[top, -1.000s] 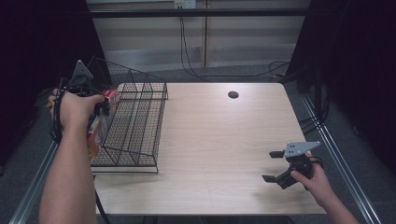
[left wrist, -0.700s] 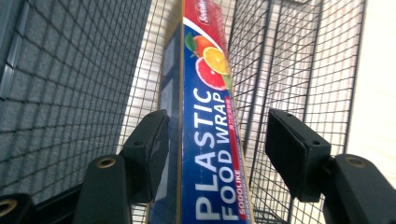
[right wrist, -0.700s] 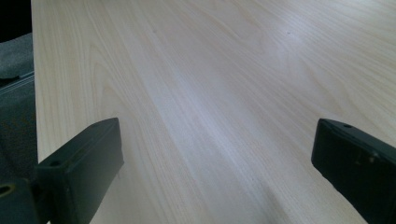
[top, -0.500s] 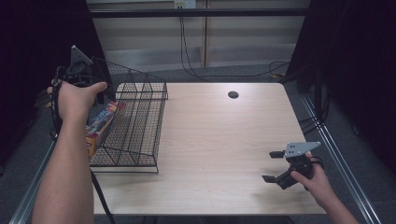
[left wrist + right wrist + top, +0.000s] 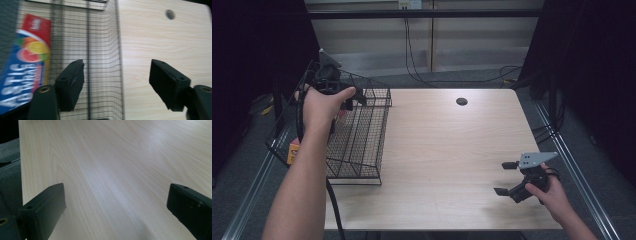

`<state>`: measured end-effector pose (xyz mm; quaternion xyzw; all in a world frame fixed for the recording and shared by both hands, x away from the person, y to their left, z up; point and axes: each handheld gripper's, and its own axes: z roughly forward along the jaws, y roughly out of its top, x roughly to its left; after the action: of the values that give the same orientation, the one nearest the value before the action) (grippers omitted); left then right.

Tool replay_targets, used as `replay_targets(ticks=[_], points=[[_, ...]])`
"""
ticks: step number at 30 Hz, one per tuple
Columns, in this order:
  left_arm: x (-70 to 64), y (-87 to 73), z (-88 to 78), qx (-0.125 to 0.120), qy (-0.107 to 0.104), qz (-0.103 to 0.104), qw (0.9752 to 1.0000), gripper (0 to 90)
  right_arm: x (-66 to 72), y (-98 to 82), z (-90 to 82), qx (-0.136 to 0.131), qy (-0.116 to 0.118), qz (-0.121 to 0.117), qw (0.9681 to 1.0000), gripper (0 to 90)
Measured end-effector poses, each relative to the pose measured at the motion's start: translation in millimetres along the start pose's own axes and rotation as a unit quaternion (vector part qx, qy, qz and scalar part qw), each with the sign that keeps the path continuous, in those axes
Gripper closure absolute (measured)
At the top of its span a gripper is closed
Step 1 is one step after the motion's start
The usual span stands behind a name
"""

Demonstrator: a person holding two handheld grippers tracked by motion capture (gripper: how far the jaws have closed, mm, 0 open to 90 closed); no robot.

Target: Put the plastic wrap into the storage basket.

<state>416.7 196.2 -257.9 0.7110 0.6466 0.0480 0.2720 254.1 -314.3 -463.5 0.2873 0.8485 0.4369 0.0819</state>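
Observation:
A black wire basket (image 5: 371, 131) stands at the table's left edge. Inside it, along its left side, lies a long red and blue box (image 5: 26, 60) printed with citrus fruit; an orange corner of the box (image 5: 293, 150) shows in the high view. My left gripper (image 5: 352, 97) hangs above the basket's far end, open and empty, and in the left gripper view its jaws (image 5: 117, 66) straddle the basket's right wall (image 5: 119, 45). My right gripper (image 5: 505, 177) rests near the table's front right corner, open with nothing between its jaws (image 5: 115, 192).
The light wooden table (image 5: 452, 150) has a dark round cable hole (image 5: 461, 101) at its far middle. Cables hang down behind the table. Metal rails run along both sides on the floor.
One second ago my left gripper held the box over the basket's left side. The box now lies in the basket, and the left gripper has opened and moved up and toward the far end. The right gripper has stayed put.

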Motion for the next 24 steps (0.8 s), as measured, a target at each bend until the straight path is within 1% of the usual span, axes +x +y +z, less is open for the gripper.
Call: replay_targets(ticks=[1, 2, 3, 5, 7, 10, 11, 14, 16, 17, 18, 21, 22, 24], points=[[-2.7, -0.8, 2.0, 0.000, -0.002, 0.003, 1.0000, 26.0, 0.0, -0.2, 0.3, 0.002, 0.001, 0.001, 1.0000, 1.8], [-5.3, -1.6, 3.9, 0.003, -0.003, 0.012, 0.9999, 25.1, 0.0, -0.2, 0.5, 0.002, 0.002, 0.001, 1.0000, 1.8], [-8.5, -2.6, 6.0, -0.001, -0.006, 0.015, 0.9999, 23.6, 0.0, -0.2, 0.7, 0.002, 0.000, -0.001, 1.0000, 1.8], [-13.2, -4.0, 9.7, -0.006, -0.019, 0.023, 0.9995, 22.3, 0.4, -0.2, 1.2, 0.004, 0.002, 0.001, 1.0000, 1.8], [-19.1, -6.0, 13.6, -0.003, -0.019, 0.039, 0.9990, 21.0, 0.3, -0.1, 1.2, 0.004, 0.003, 0.000, 1.0000, 1.8], [-26.9, -9.1, 18.7, -0.006, -0.037, 0.046, 0.9982, 19.2, 0.5, -0.2, 1.5, 0.005, 0.003, 0.000, 1.0000, 1.8], [-30.1, -10.7, 20.8, -0.006, -0.038, 0.055, 0.9977, 19.0, 0.4, -0.2, 1.6, 0.005, 0.002, -0.001, 1.0000, 1.8], [-35.8, -14.1, 25.3, -0.006, -0.050, 0.067, 0.9965, 17.6, 0.5, -0.2, 1.7, 0.005, 0.003, -0.001, 1.0000, 1.8], [-40.5, -16.9, 28.9, -0.006, -0.057, 0.072, 0.9958, 17.4, 0.6, -0.2, 1.9, 0.004, 0.003, -0.002, 1.0000, 1.8], [-42.7, -18.4, 30.7, -0.004, -0.057, 0.080, 0.9952, 17.4, 0.6, -0.3, 1.9, 0.005, 0.003, -0.002, 1.0000, 1.8], [-45.2, -20.0, 33.1, -0.001, -0.063, 0.086, 0.9943, 17.2, 0.5, -0.4, 2.1, 0.006, 0.003, -0.003, 1.0000, 1.8], [-50.4, -24.5, 38.8, 0.000, -0.075, 0.092, 0.9930, 16.5, 0.9, -0.9, 3.0, 0.008, 0.002, -0.002, 1.0000, 1.8], [-52.4, -26.4, 40.7, -0.001, -0.075, 0.098, 0.9923, 16.4, 0.7, -1.1, 3.5, 0.008, -0.001, -0.003, 1.0000, 1.8], [-56.9, -30.2, 44.3, 0.001, -0.086, 0.110, 0.9903, 15.9, 0.7, -1.4, 4.5, 0.010, 0.001, -0.004, 0.9999, 1.8]])
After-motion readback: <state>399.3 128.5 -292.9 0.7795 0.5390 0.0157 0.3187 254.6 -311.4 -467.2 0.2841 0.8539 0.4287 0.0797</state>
